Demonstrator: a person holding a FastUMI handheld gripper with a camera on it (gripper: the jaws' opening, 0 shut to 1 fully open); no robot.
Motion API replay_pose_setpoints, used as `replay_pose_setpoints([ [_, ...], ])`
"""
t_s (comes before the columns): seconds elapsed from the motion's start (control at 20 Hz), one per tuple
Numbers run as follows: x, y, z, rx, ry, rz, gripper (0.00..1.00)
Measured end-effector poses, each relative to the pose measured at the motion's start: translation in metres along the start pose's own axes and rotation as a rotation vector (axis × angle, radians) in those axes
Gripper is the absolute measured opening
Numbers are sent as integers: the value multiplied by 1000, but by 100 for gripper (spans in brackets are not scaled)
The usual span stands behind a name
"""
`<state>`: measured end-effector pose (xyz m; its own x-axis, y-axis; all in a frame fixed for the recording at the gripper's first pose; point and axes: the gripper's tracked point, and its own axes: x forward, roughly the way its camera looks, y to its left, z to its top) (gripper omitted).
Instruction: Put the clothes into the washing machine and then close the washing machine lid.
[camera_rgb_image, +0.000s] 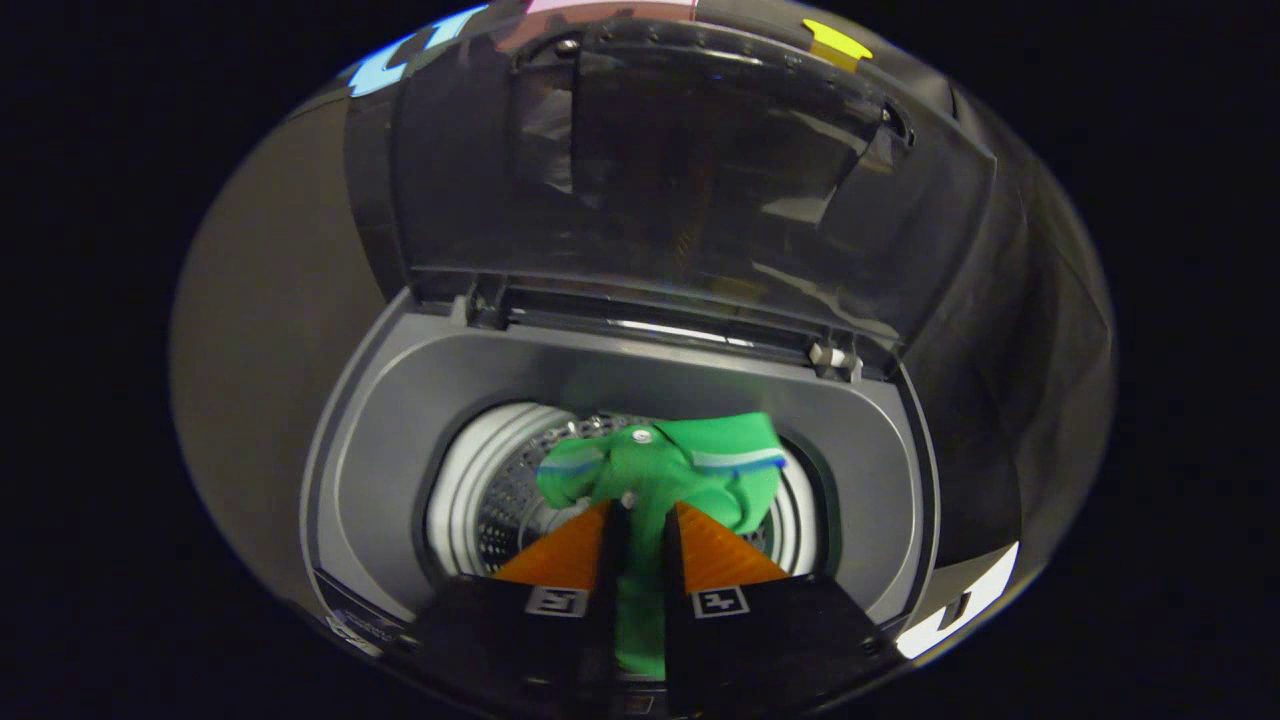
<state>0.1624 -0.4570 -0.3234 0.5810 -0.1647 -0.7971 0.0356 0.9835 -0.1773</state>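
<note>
A small grey top-loading washing machine (400, 420) stands below me with its dark see-through lid (690, 170) raised upright at the back. Its perforated metal drum (500, 500) lies open beneath the fingers. My gripper (642, 515) is shut on a green garment (670, 470) with white and blue striped trim and small buttons. The cloth bunches just ahead of the fingertips and a strip of it runs back between the fingers. The garment hangs over the drum's mouth.
The lid's hinge (835, 355) sits at the rear right of the tub's grey rim. Black cloth walls close in behind and to both sides of the machine.
</note>
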Motion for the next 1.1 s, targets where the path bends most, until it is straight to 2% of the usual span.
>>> replay_pose_setpoints([
  [0.2, -1, 2, -4, 26, 19, 30, 99],
  [0.35, -7, 1, -2, 44, 4, 28, 99],
  [0.5, -21, -2, 21, 78, -54, 28, 99],
  [1.1, -132, -42, 191, 178, -413, 6, 98],
])
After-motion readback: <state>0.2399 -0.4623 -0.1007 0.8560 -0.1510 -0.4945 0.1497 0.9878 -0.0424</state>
